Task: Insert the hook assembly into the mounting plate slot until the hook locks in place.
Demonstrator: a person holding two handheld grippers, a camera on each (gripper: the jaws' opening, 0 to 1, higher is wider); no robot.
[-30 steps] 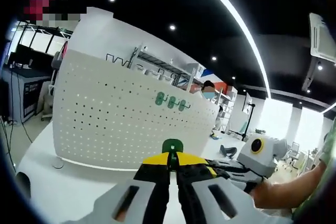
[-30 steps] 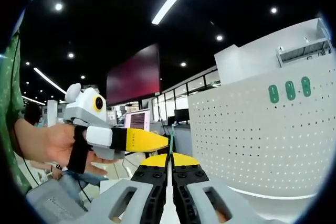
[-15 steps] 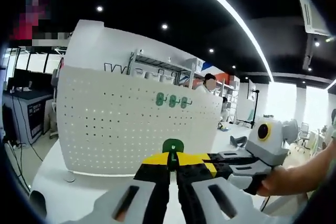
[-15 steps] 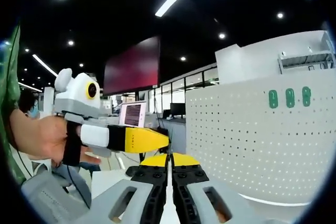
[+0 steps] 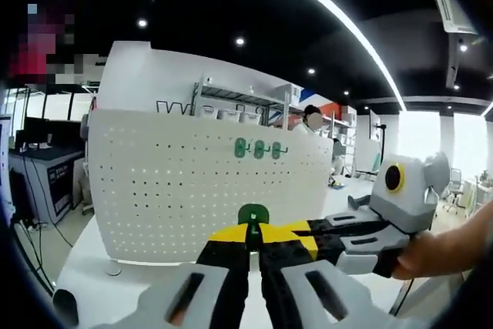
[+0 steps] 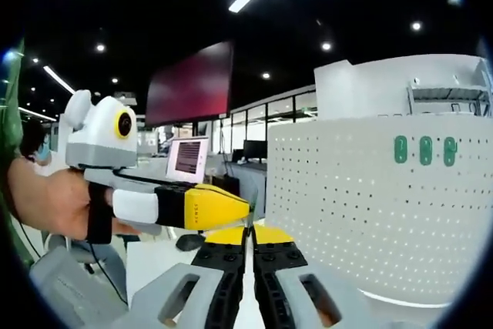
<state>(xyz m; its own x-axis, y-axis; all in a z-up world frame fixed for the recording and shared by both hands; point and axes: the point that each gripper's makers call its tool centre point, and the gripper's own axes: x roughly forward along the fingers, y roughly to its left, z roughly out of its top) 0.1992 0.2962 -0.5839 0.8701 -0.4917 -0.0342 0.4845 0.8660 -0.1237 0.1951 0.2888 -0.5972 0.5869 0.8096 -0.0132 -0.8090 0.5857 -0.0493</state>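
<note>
A small green hook (image 5: 253, 214) stands face-on between the tips of my left gripper (image 5: 253, 229), which is shut on it. My right gripper (image 5: 296, 229) reaches in from the right, its yellow tips meeting the same hook. In the right gripper view the hook (image 6: 250, 217) is a thin green edge pinched in my shut right gripper (image 6: 251, 230), and the left gripper (image 6: 231, 207) comes in from the left. The white perforated mounting plate (image 5: 177, 190) stands upright beyond, apart from the hook. It carries three green hooks (image 5: 259, 149) near its top edge (image 6: 425, 149).
The plate (image 6: 347, 198) stands on a white table (image 5: 108, 283). A person's hand (image 6: 46, 202) holds the left gripper. Shelving (image 5: 231, 102) and a person (image 5: 312, 121) are behind the plate; a laptop (image 6: 187, 158) and desks lie at the left.
Both views have levelled out and shifted a little with the hands. Each gripper sits slightly higher in the other's view. The hook stays held in front of the plate.
</note>
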